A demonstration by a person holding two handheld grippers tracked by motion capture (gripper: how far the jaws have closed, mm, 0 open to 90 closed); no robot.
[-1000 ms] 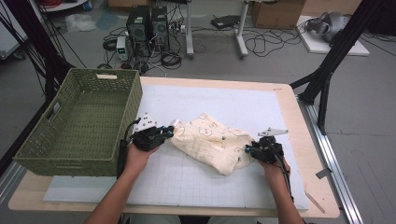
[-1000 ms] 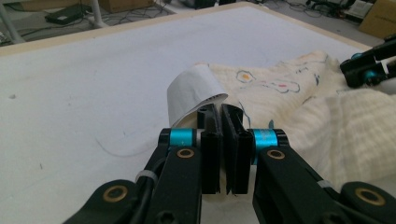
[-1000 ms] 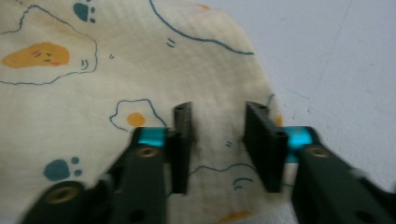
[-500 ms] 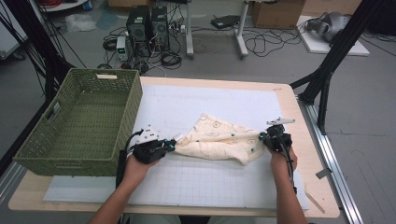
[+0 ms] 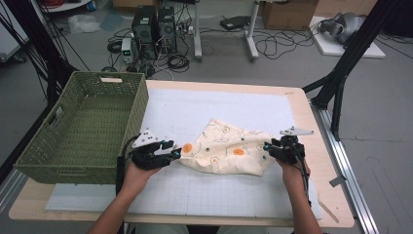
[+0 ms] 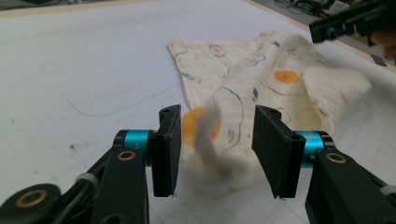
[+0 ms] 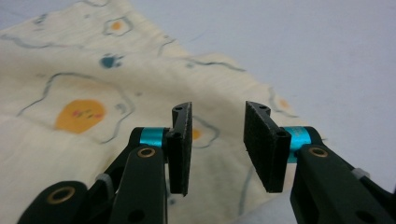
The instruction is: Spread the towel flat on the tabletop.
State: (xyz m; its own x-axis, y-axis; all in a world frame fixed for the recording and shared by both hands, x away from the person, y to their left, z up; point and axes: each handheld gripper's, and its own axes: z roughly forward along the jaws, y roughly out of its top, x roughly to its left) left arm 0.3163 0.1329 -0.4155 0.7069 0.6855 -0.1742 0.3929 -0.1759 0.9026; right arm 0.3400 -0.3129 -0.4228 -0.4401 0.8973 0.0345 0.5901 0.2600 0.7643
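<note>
Both grippers — left (image 5: 176,154), right (image 5: 267,147) — gape wide at the cloth's (image 5: 229,151) ends; next, the jaws must close on its edges.

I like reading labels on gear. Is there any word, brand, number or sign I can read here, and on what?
None can be read.
The cloth bears only drawn egg shapes, no letters.
The basket, the left gripper and the right gripper carry no legible marks.
The computer towers on the floor are too small to read.

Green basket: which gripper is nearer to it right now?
Left. The left gripper sits just off the green basket, by its near right corner, at the cloth's left end. The right gripper is at the cloth's far end, across from the basket.
</note>
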